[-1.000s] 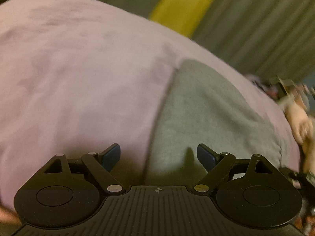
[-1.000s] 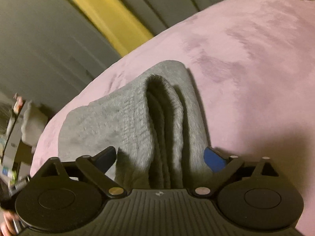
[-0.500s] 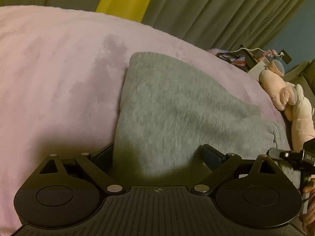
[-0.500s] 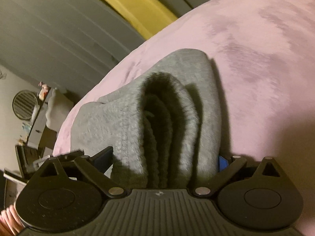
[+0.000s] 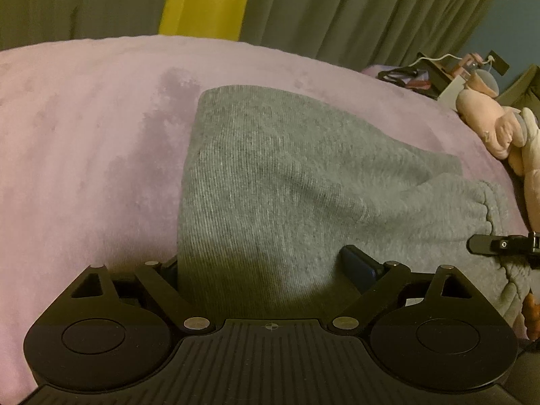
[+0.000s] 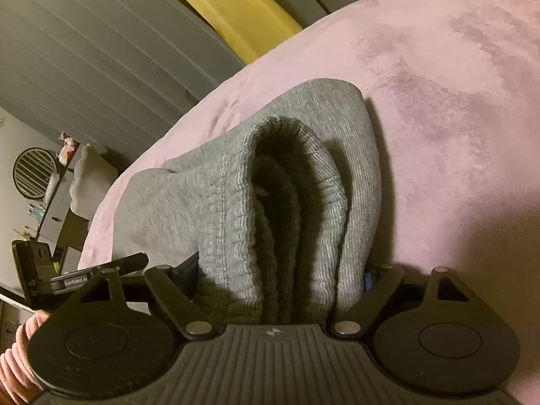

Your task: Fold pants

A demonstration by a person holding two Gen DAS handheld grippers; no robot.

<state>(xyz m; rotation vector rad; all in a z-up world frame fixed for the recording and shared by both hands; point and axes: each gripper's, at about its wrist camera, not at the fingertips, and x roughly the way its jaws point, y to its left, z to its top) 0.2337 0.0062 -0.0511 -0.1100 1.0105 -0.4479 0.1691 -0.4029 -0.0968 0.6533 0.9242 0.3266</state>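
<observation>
Grey knit pants (image 5: 287, 182) lie folded on a pink bed cover (image 5: 84, 141). My left gripper (image 5: 266, 270) is open, its fingers on either side of the near folded edge, cloth between them. In the right wrist view the pants (image 6: 287, 209) show their ribbed waistband end in several stacked layers. My right gripper (image 6: 280, 276) is open around that thick end, with the blue pads mostly hidden by cloth. The right gripper's tip (image 5: 496, 244) shows in the left wrist view at the waistband side.
A pink plush toy (image 5: 499, 128) lies on the bed at the right. Grey curtains with a yellow strip (image 5: 206, 0) hang behind the bed. A cluttered nightstand (image 5: 449, 81) stands at the far right. A dresser with a round fan (image 6: 33, 172) stands beyond the bed's edge.
Both grippers have moved in over the pants. The left one went from beside the cloth to straddling its near edge. The right one has slid further onto the waistband end.
</observation>
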